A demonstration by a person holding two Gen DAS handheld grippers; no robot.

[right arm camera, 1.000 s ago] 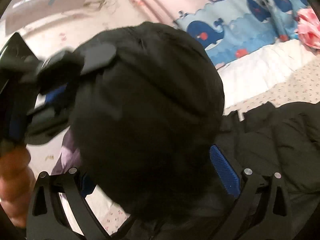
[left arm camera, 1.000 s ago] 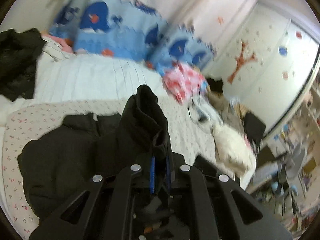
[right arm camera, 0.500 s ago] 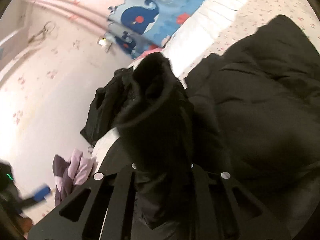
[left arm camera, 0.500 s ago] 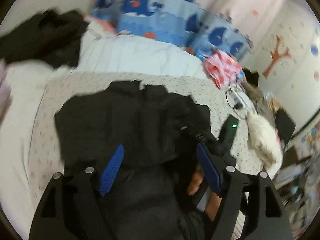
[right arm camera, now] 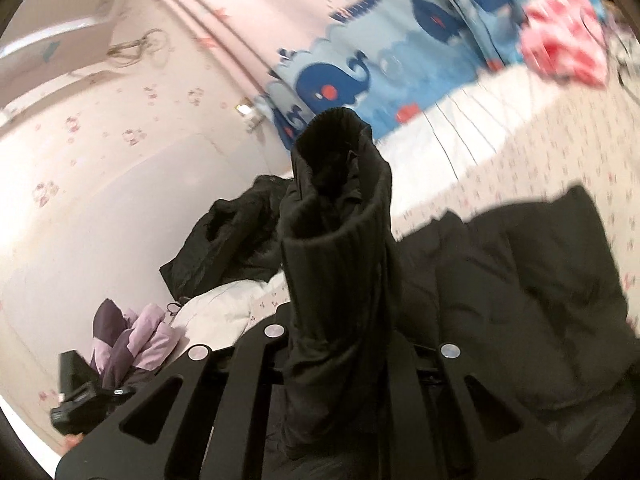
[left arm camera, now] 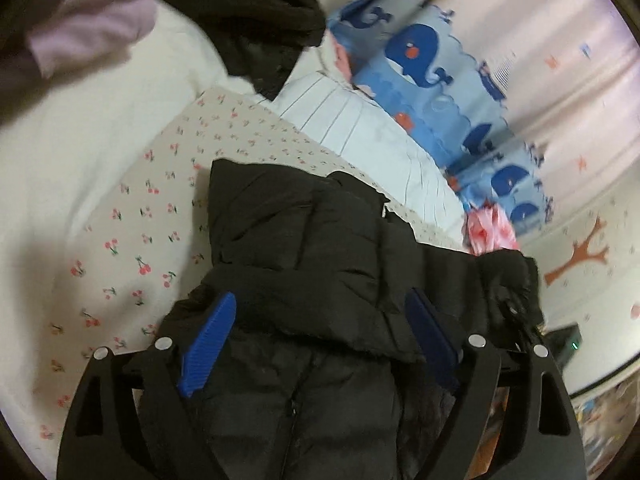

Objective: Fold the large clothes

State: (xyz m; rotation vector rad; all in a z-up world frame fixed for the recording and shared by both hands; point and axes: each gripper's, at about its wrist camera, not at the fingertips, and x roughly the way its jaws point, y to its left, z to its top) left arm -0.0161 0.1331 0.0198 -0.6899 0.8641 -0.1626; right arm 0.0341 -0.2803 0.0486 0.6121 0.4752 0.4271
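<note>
Step in hand: sleeve fold on black puffer jacket (left arm camera: 304, 248), which lies on the cherry-print sheet (left arm camera: 132, 220) directly under and ahead of both tools. R gripper (right arm camera: 336, 344) is clenched on the ribbed cuff (right arm camera: 340, 184), which stands up ahead of it, tool pointing slightly down; L gripper (left arm camera: 320, 332) angles down over the jacket body, jaws opening, fabric between the blue pads (left arm camera: 208, 340) but not pinched. Next move, in my judgement: R carries cuff across the body and lays it flat; L needs a fresh hold on an edge.

The black jacket (left arm camera: 320, 240) is showing a smooth, faintly sheened quilted cloth, while its cuff (right arm camera: 340, 184) is looking matt and ribbed, a knit. The cherry-print sheet (left arm camera: 160, 208) is lying as soft matt cotton-like cloth. The left gripper (left arm camera: 320, 340) is showing matt black plastic, ridged blue pads (left arm camera: 208, 340) and shiny metal screws.
</note>
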